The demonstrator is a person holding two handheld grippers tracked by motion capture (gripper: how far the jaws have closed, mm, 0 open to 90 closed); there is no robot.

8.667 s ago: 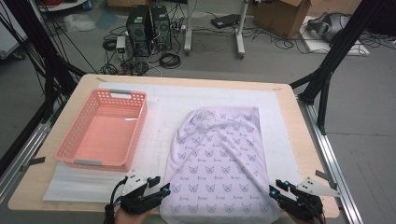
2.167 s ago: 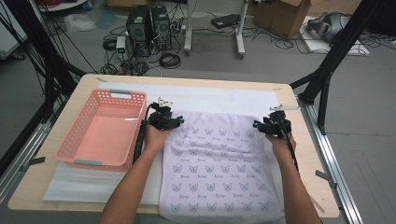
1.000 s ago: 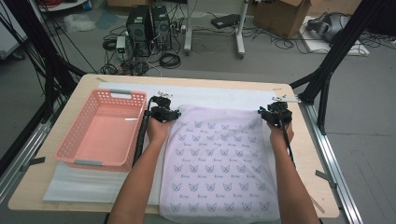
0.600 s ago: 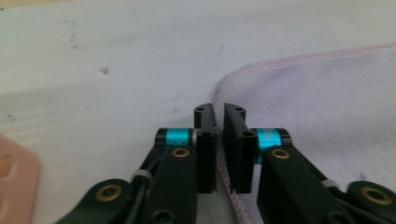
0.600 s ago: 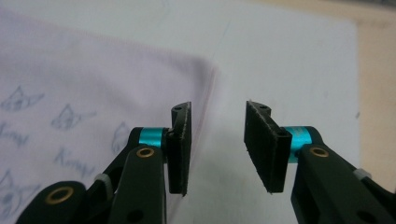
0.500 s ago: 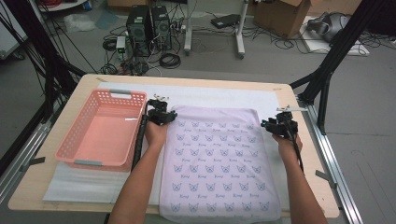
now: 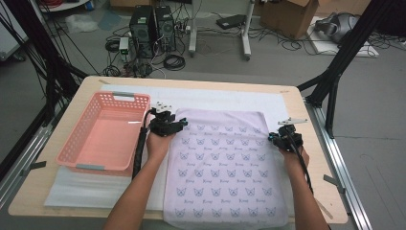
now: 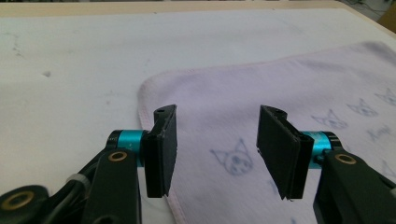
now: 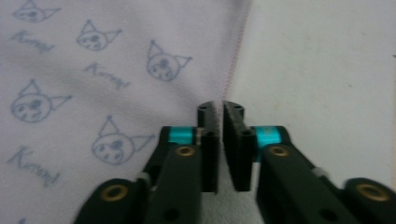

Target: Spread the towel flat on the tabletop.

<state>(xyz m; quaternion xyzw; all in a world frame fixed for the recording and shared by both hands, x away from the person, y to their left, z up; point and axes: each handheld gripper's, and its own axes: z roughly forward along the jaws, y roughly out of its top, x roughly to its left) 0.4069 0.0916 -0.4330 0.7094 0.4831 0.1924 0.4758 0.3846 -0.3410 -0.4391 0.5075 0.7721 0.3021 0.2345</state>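
Observation:
A pale lilac towel (image 7: 225, 167) printed with small cat faces lies spread flat on the white mat. My left gripper (image 7: 174, 120) sits at its far left corner. In the left gripper view the jaws (image 8: 219, 116) have just been opening and stand wide apart, straddling the towel's (image 8: 280, 93) hem with nothing pressed between them. My right gripper (image 7: 281, 135) hovers at the towel's right edge, about a third of the way down from the far corner. Its jaws (image 9: 220, 109) have just been closing to a thin slit. Below them runs the hem of the towel (image 9: 93, 70), not pinched.
A pink plastic basket (image 7: 127, 96) stands empty to the left of the towel, close beside my left forearm. The white mat (image 7: 230, 98) covers most of the wooden table. The towel's near edge hangs at the table's front.
The towel was pulled toward the far side and flattened into a neat rectangle. My right gripper left the far right corner and came back along the right edge. My left gripper drew back slightly.

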